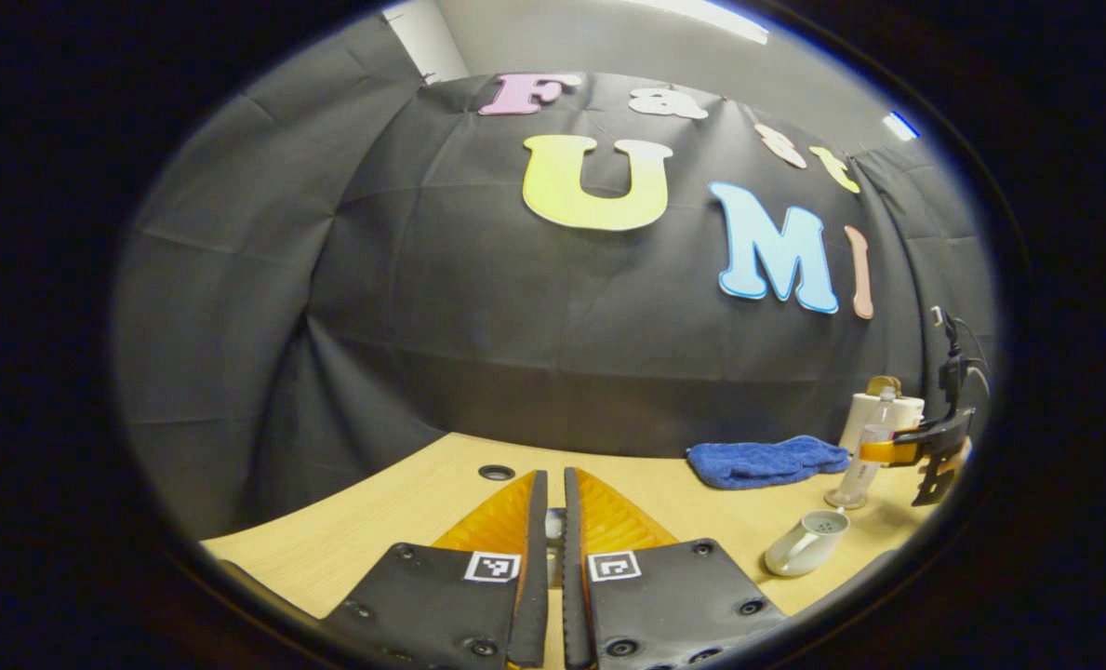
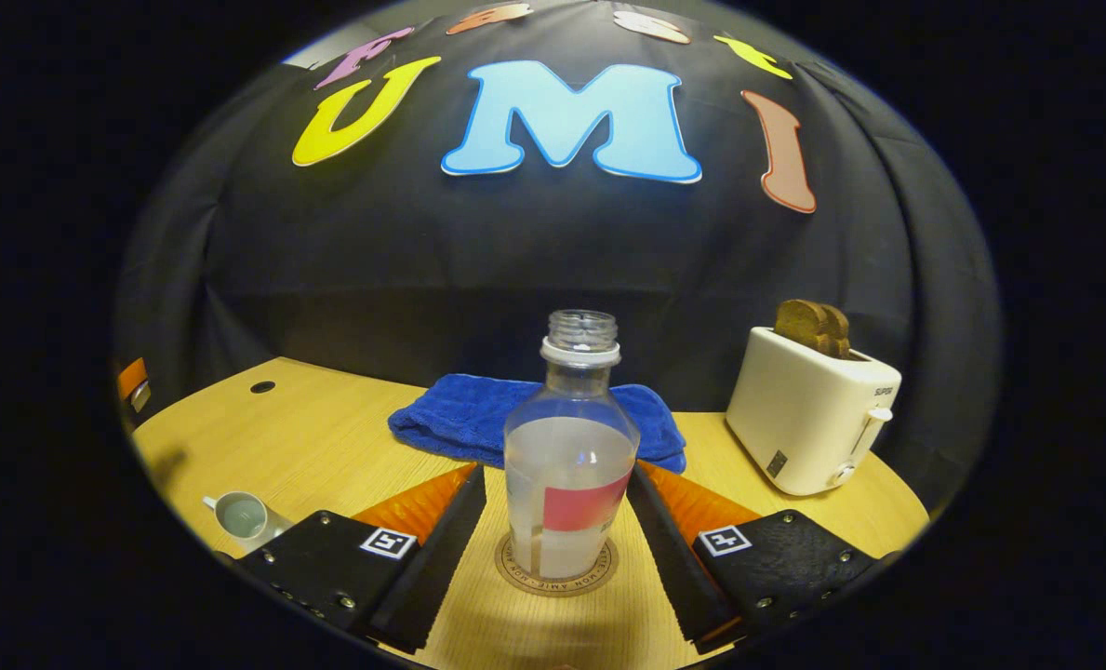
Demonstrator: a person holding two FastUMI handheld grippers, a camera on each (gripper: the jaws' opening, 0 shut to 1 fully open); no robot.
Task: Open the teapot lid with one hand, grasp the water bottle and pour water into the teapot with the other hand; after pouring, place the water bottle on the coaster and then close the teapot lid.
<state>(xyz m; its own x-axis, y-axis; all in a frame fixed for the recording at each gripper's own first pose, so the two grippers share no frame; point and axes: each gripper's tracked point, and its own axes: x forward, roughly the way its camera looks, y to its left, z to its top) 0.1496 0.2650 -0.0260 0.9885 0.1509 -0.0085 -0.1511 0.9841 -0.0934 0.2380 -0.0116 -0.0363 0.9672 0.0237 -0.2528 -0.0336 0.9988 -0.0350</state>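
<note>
Right gripper view: water bottle point(image 2: 568, 465) stands on coaster point(image 2: 556, 566), between the fingers point(image 2: 441, 540). Towel point(image 2: 459, 419) behind it; toaster point(image 2: 811, 409) right; teapot point(image 2: 241, 516) left, on worktop point(image 2: 329, 437).

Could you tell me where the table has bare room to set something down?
Bare wood lies left of the blue towel, out to the cable hole and down toward the teapot. A smaller strip lies between towel and toaster. It is crowded around the water bottle on its coaster, flanked by the open right gripper.
</note>
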